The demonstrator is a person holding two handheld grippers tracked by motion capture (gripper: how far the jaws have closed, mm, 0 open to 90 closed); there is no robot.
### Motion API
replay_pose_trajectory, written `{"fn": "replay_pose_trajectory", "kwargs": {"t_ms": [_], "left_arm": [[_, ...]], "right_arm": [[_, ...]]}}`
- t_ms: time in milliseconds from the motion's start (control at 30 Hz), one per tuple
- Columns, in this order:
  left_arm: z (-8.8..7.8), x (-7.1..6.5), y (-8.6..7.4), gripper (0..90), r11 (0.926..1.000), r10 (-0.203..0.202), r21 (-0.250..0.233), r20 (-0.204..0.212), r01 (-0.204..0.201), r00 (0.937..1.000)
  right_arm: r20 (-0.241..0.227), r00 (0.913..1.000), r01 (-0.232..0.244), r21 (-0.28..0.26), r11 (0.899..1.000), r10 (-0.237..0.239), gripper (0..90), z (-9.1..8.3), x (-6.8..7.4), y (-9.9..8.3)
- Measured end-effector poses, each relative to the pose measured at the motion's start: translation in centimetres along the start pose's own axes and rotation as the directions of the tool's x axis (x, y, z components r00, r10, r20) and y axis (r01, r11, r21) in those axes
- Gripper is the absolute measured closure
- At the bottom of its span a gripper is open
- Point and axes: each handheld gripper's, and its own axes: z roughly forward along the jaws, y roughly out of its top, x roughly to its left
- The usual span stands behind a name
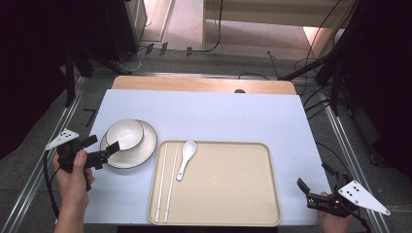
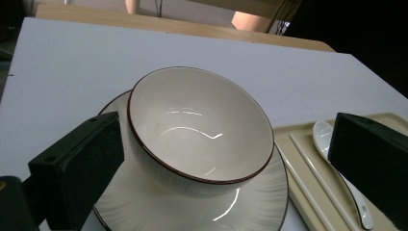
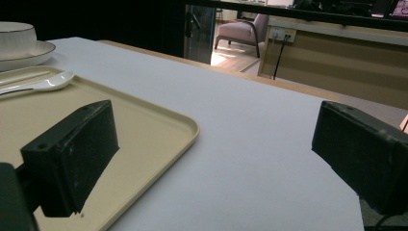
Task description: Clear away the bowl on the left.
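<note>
A white bowl with a dark rim sits on a matching plate at the table's left. My left gripper is open at the plate's left edge, its jaws wide apart and nothing held; the bowl lies just ahead between them. A beige tray holds white chopsticks and a white spoon along its left side. My right gripper is open and empty off the tray's right front corner.
A white sheet covers the table, with a wooden strip bare along the far edge. Metal rails run down both sides. Cables trail on the floor beyond.
</note>
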Motion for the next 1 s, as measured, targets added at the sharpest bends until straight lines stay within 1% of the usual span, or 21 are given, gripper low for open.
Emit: {"fn": "replay_pose_trajectory", "kwargs": {"t_ms": [200, 233, 267, 300, 333, 367, 400, 467, 500, 533, 633, 700, 733, 800, 833, 867, 933, 1000], "left_arm": [[0.7, 1.1, -0.2, 0.0, 0.9992, -0.027, 0.029, -0.026, 0.028, 0.9993], [0.8, 1.2, -0.2, 0.0, 0.9989, -0.036, 0.030, -0.029, 0.037, 0.9989], [1.0, 1.4, -0.1, 0.2, 0.9984, -0.045, 0.034, -0.042, 0.046, 0.9981], [1.2, 1.6, -0.1, 1.1, 0.9973, -0.065, 0.032, -0.061, 0.067, 0.9961], [1.4, 1.7, 0.0, 4.3, 0.9959, -0.083, 0.030, -0.073, 0.085, 0.9938], [1.6, 1.9, 0.0, 6.7, 0.9941, -0.097, 0.042, -0.085, 0.100, 0.9917], [1.9, 2.1, 0.1, 6.9, 0.9919, -0.109, 0.056, -0.097, 0.115, 0.9893], [2.3, 2.3, 0.3, 13.7, 0.9875, -0.132, 0.071, -0.119, 0.141, 0.9842], [2.5, 2.4, 0.4, 13.7, 0.9860, -0.136, 0.078, -0.130, 0.147, 0.9820], [2.6, 2.4, 0.4, 15.5, 0.9841, -0.148, 0.079, -0.134, 0.159, 0.9799], [2.9, 2.5, 0.6, 25.3, 0.9794, -0.173, 0.083, -0.131, 0.184, 0.9762], [3.4, 2.6, 0.8, 31.0, 0.9762, -0.175, 0.104, -0.141, 0.190, 0.9744], [3.6, 2.7, 0.8, 33.7, 0.9735, -0.182, 0.113, -0.141, 0.199, 0.9731], [4.0, 2.9, 1.0, 37.1, 0.9670, -0.196, 0.132, -0.166, 0.218, 0.9665], [4.2, 3.0, 1.1, 40.6, 0.9630, -0.202, 0.143, -0.176, 0.228, 0.9634], [4.4, 3.1, 1.1, 42.6, 0.9607, -0.208, 0.148, -0.178, 0.235, 0.9618], [4.7, 3.2, 1.2, 47.3, 0.9568, -0.205, 0.165, -0.199, 0.239, 0.9583], [5.0, 3.2, 1.3, 51.5, 0.9524, -0.210, 0.175, -0.217, 0.249, 0.9535]], "right_arm": [[-0.004, 1.0000, 0.003, 0.005, 1.000, -0.003, 2.4, 0.1, 0.2, 0.0], [-0.003, 1.0000, 0.000, 0.006, 1.000, 0.000, 2.5, 0.1, 0.1, 0.0], [-0.003, 1.0000, -0.001, 0.005, 1.000, 0.001, 2.5, 0.1, 0.1, -0.1], [-0.002, 1.0000, -0.002, 0.005, 1.000, 0.002, 2.5, 0.2, 0.1, -0.1], [-0.003, 1.0000, 0.000, 0.006, 1.000, 0.000, 2.4, 0.2, 0.2, -0.1], [-0.003, 1.0000, 0.004, 0.007, 1.000, -0.004, 2.4, 0.2, 0.2, -0.1], [-0.002, 1.0000, 0.004, 0.006, 1.000, -0.004, 2.5, 0.2, 0.2, -0.1], [-0.001, 1.0000, 0.003, 0.005, 1.000, -0.003, 2.4, 0.2, 0.2, 0.0], [0.000, 1.0000, 0.001, 0.006, 1.000, -0.001, 2.5, 0.1, 0.2, -0.1], [0.002, 1.0000, 0.000, 0.006, 1.000, 0.000, 2.5, 0.1, 0.2, 0.0], [0.005, 1.0000, 0.002, 0.001, 1.000, -0.002, 2.5, 0.1, 0.1, 0.0], [0.006, 1.0000, 0.002, 0.001, 1.000, -0.002, 2.5, 0.1, 0.1, 0.0], [0.004, 1.0000, 0.002, 0.003, 1.000, -0.002, 2.4, 0.1, 0.2, 0.0], [0.003, 1.0000, 0.002, 0.003, 1.000, -0.002, 2.4, 0.1, 0.2, 0.0], [0.002, 1.0000, 0.003, 0.003, 1.000, -0.003, 2.5, 0.1, 0.3, 0.0], [0.001, 1.0000, 0.004, 0.003, 1.000, -0.004, 2.5, 0.1, 0.3, 0.0], [0.002, 1.0000, 0.004, 0.002, 1.000, -0.004, 2.4, 0.1, 0.2, -0.1], [0.005, 1.0000, 0.001, -0.002, 1.000, -0.001, 2.5, 0.1, 0.1, -0.1]]}}
